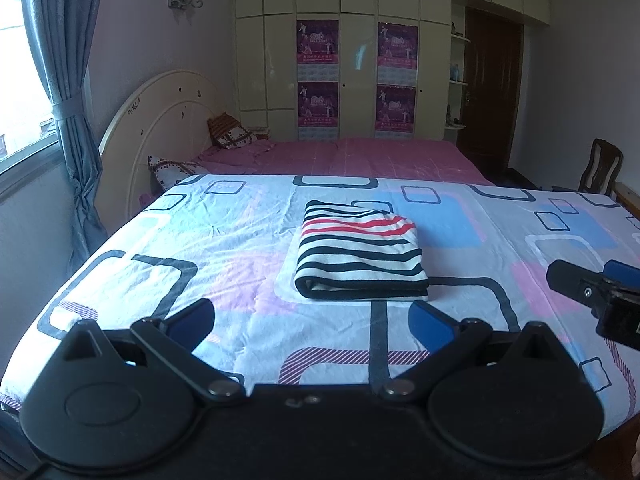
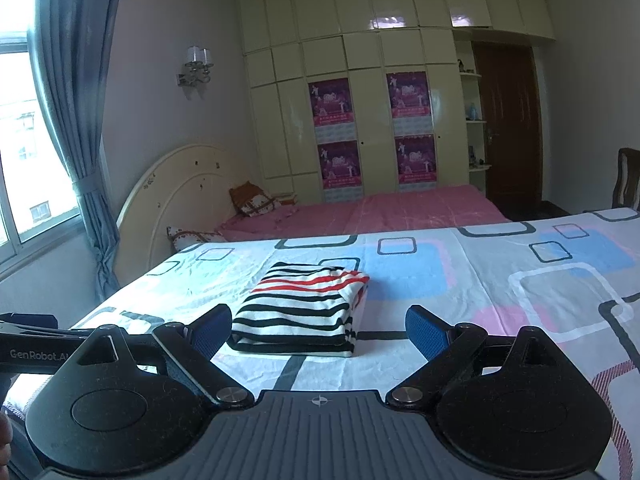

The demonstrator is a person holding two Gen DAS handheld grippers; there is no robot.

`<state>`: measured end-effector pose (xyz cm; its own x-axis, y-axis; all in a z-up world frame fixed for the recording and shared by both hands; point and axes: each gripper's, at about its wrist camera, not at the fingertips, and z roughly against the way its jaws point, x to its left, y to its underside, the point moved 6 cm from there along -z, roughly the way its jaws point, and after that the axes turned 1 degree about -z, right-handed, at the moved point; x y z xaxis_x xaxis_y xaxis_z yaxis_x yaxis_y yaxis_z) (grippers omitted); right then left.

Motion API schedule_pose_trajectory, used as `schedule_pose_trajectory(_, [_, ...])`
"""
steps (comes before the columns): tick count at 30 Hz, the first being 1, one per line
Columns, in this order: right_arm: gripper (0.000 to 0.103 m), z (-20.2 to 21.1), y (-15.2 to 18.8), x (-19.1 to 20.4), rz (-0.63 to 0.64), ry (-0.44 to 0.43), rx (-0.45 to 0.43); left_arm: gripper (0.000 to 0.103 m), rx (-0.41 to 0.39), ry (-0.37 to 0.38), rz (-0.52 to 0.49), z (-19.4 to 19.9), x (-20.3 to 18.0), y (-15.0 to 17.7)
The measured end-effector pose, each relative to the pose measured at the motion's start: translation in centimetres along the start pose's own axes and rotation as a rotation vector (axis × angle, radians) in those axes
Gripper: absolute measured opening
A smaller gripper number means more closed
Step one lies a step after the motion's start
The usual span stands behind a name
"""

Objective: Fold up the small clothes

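A small striped garment [image 1: 360, 254], white with black and red stripes, lies folded into a neat rectangle on the patterned bed sheet [image 1: 200, 240]. My left gripper [image 1: 312, 320] hovers open just short of its near edge, nothing between the blue pads. The right gripper shows at the right edge of the left wrist view [image 1: 592, 280]. In the right wrist view the same folded garment [image 2: 300, 308] lies just ahead of my right gripper [image 2: 318, 330], which is open and empty. The left gripper's black arm [image 2: 36, 346] pokes in from the left.
A second bed with a pink sheet [image 1: 360, 156] and pillows [image 1: 232, 132] lies beyond, against a round headboard [image 1: 160, 120]. Cream wardrobes with posters [image 1: 340, 60] line the back wall. A curtained window [image 1: 60, 80] is left, a wooden chair [image 1: 604, 166] and dark door [image 1: 492, 92] right.
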<state>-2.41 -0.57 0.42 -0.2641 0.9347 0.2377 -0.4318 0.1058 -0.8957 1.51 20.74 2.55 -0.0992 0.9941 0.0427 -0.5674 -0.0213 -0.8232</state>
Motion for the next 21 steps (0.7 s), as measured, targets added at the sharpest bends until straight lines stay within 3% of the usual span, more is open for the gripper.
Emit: schedule_pose_trajectory(21, [0.093, -0.47, -0.07, -0.11, -0.007, 0.008, 0.008, 0.103, 0.008, 0.004, -0.011, -0.66, -0.59, -0.22])
